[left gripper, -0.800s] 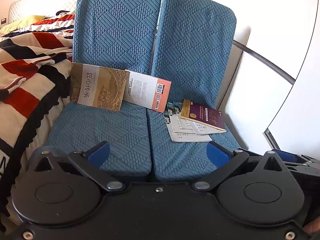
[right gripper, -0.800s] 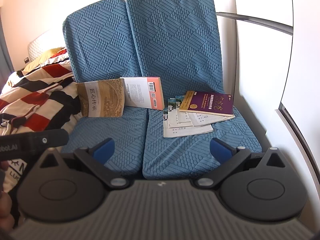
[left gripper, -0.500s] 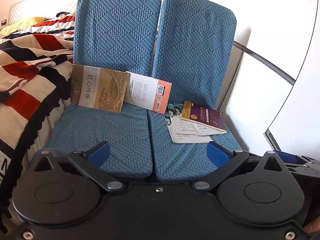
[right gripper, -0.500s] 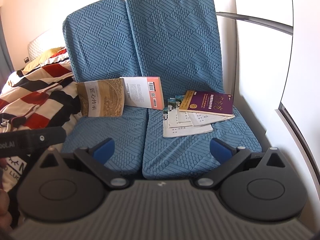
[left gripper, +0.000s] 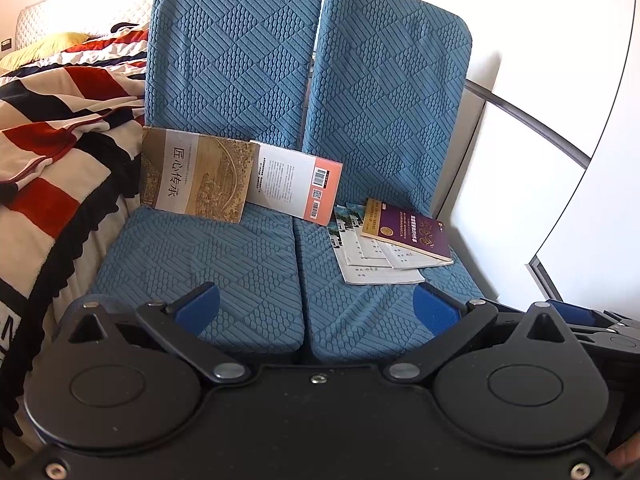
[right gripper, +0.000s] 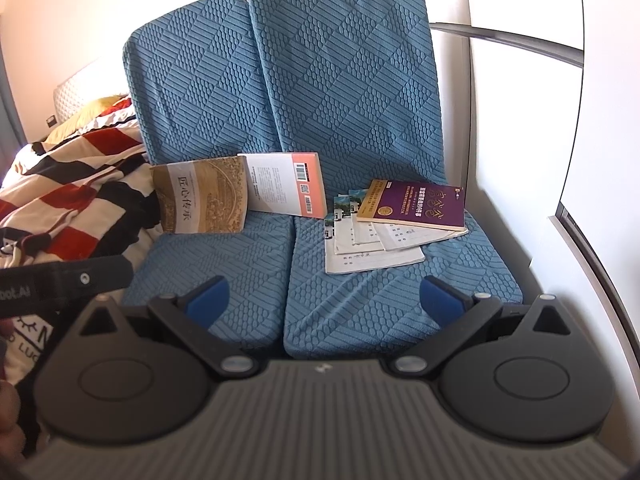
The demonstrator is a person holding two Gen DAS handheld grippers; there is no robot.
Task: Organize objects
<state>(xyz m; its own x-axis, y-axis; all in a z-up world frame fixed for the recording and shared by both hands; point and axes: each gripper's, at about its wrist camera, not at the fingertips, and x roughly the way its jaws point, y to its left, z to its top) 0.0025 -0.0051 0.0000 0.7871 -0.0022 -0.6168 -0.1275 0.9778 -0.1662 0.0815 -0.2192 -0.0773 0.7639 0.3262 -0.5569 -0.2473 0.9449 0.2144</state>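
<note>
I see two blue quilted seats (left gripper: pixel 224 264), knit-textured. A striped blanket (left gripper: pixel 52 152) lies to their left. A tan book (left gripper: pixel 196 178) and a white-and-orange book (left gripper: pixel 296 182) lean on the backrests. A purple book (right gripper: pixel 416 204) lies flat atop paper booklets (right gripper: pixel 372 256). My left hand-held gripper (left gripper: pixel 316 304) and right hand-held gripper (right gripper: pixel 324 298) gape wide, empty.

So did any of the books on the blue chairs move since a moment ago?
No, nothing moved. The brown book with the gold picture and the white-and-orange book lean against the blue chair backs as before. The purple book lies on the white paper booklets just as it did. Both the left hand-held gripper and the right hand-held gripper stay wide open, holding nothing.
</note>
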